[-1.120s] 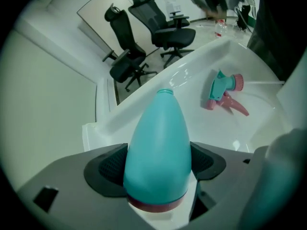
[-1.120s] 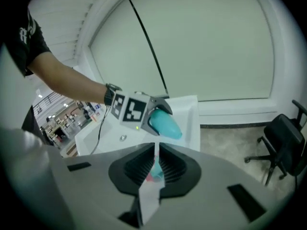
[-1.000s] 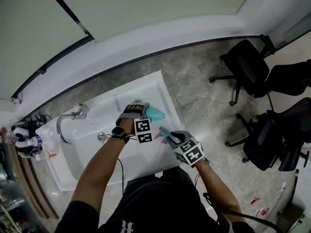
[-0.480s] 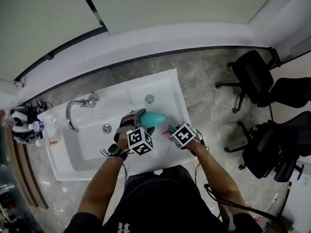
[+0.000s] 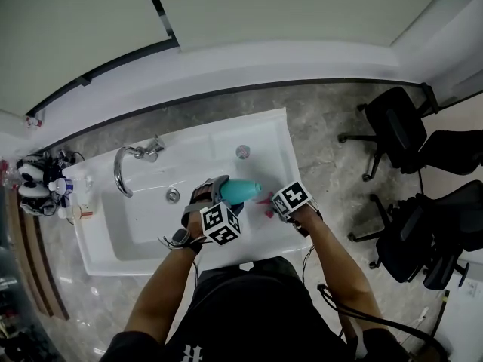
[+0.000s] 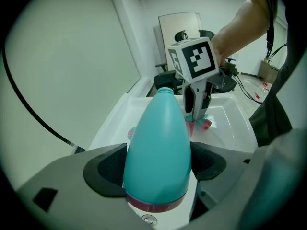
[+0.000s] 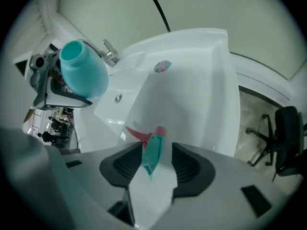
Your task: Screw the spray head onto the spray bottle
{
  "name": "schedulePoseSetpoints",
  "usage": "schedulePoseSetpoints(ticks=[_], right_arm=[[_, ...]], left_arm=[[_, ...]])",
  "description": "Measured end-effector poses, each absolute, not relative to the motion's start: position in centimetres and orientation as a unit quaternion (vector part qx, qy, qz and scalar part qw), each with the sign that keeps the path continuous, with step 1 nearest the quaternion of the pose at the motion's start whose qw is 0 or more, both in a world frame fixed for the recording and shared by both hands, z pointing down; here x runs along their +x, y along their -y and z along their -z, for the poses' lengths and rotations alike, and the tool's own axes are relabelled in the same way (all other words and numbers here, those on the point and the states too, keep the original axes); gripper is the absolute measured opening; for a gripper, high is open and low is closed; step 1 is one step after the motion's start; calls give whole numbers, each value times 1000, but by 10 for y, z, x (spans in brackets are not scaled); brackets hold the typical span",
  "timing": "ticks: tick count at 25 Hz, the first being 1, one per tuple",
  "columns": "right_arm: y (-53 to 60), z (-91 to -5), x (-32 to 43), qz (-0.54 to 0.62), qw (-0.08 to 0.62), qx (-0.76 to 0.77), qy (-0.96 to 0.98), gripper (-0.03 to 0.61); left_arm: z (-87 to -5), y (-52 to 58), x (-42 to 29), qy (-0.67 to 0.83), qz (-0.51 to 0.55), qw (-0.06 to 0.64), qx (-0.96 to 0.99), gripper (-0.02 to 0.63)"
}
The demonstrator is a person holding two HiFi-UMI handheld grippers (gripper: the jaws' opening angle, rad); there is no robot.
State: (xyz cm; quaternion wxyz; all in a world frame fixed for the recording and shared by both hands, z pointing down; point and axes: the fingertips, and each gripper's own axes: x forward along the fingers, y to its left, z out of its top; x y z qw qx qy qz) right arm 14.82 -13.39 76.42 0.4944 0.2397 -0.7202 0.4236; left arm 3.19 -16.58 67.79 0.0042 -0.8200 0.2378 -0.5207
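Black T-shirt [image 5: 245, 315]; grey left tool [image 5: 217, 193]

Sink unit [image 5: 90, 228], passage inventory. Basin, middle and left front: open to me, only the flat drain [image 5: 173, 195] in its floor. Back left edge: faucet [image 5: 127, 168] arches over the basin and bars entry from there. Right deck, back corner: free, save one flat round disc [image 5: 243, 151]. Right deck, front: crowded. My left gripper [image 5: 220, 190] clamps the teal bottle [image 5: 243, 191], its neck just beside my right gripper [image 5: 270, 202], whose jaws have just been opening with the spray head [image 5: 266, 200] between them. Past the left edge: cluttered rack [image 5: 41, 191]. Past the right edge: bare floor, office chairs [image 5: 400, 127] well apart.
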Motion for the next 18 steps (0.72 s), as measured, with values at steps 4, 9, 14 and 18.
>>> schedulePoseSetpoints(ticks=[4,9,14,18], right_arm=[[130,-773,144,-418,502,261,711,183],[128,-765,150,-417,481,260,726,127],[149,-671,186,-368,393,312,783,126],[188,-550,216,-235,346,402,815,126]], left_arm=[[-676,163,31,-236,520,8,-821,387],[-677,155,34,-232,511,-11,-828,387],[-679,142,29,-229,488,-71,-839,386],[-676,137,32,-228,470,-119,-844,385]])
